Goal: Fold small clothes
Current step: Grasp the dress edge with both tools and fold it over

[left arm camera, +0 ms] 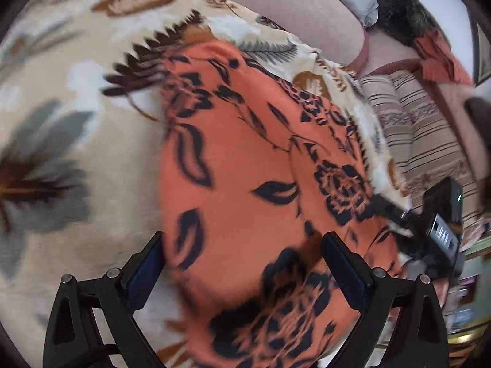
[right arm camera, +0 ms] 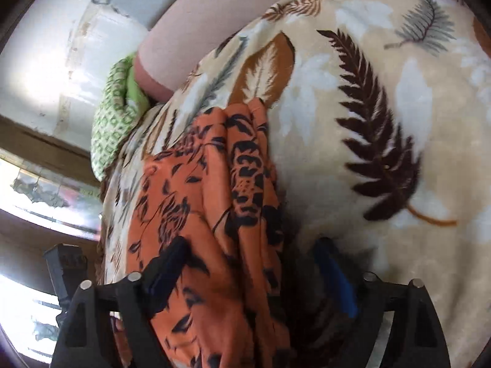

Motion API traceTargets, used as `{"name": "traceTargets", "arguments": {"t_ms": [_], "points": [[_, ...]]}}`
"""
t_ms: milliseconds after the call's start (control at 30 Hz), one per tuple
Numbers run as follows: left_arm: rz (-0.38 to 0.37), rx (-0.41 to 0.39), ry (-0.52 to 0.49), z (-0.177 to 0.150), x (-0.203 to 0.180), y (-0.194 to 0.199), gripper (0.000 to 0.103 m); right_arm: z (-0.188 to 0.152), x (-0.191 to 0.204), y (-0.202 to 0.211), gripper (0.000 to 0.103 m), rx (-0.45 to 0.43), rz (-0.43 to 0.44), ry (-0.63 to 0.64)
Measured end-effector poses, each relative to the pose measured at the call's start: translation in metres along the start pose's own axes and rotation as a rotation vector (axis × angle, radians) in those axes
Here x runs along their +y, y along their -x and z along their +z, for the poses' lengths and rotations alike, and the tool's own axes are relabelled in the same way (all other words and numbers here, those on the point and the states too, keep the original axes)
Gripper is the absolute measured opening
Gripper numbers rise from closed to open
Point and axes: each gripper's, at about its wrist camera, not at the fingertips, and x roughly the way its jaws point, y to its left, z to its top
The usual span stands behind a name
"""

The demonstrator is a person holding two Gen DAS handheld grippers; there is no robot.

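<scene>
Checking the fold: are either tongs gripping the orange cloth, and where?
Neither visibly grips. The orange cloth lies between both open tongs.

A beige blanket (left arm camera: 76,159) printed with brown and grey leaves covers the surface, with a pinkish bolster (left arm camera: 276,9) lying along its far edge. Beyond it sit striped cushions (left arm camera: 423,135) and, in the right wrist view, a green patterned cloth (right arm camera: 113,122) against a white, worn-looking wall (right arm camera: 61,61). Bright glare at the lower left there is probably a window (right arm camera: 46,184), though the blur leaves it unclear.
</scene>
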Motion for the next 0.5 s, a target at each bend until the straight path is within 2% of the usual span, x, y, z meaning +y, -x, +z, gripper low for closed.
{"name": "traceTargets", "arguments": {"t_ms": [33,67,100,133,167,200,233,267,333,433,500], "points": [[-0.018,-0.001,0.007,0.001,-0.001,-0.003,0.092,-0.002,0.005,0.0,0.084,-0.004,-0.009,0.023],[-0.008,-0.003,0.004,-0.001,-0.003,-0.005,0.091,-0.006,0.013,0.001,0.073,0.0,-0.024,0.068],[0.011,0.0,-0.011,-0.001,-0.006,-0.006,0.089,-0.01,0.023,0.0,0.049,0.017,-0.015,0.121],[0.03,0.006,-0.027,-0.001,-0.009,-0.008,0.081,-0.019,0.036,-0.004,0.049,0.049,-0.051,0.168],[0.041,0.002,-0.039,-0.001,-0.01,-0.005,0.073,-0.024,0.044,-0.005,0.049,0.045,-0.108,0.19],[0.038,-0.007,-0.039,-0.001,-0.01,-0.002,0.068,-0.028,0.053,-0.006,0.044,0.037,-0.144,0.209],[0.032,-0.014,-0.037,0.0,-0.009,0.001,0.057,-0.03,0.061,-0.005,0.038,0.031,-0.15,0.218],[0.023,-0.022,-0.039,0.001,-0.008,0.006,0.047,-0.031,0.067,-0.001,0.037,0.02,-0.14,0.216],[0.002,-0.036,-0.059,0.002,-0.011,0.016,0.04,-0.033,0.089,0.01,0.033,-0.009,-0.094,0.239],[0.014,-0.089,-0.101,0.003,-0.015,0.042,0.038,-0.041,0.13,0.02,0.033,-0.035,-0.082,0.336],[0.009,-0.141,-0.084,0.004,-0.008,0.066,0.038,-0.046,0.156,0.025,0.033,-0.051,-0.053,0.384]]}}
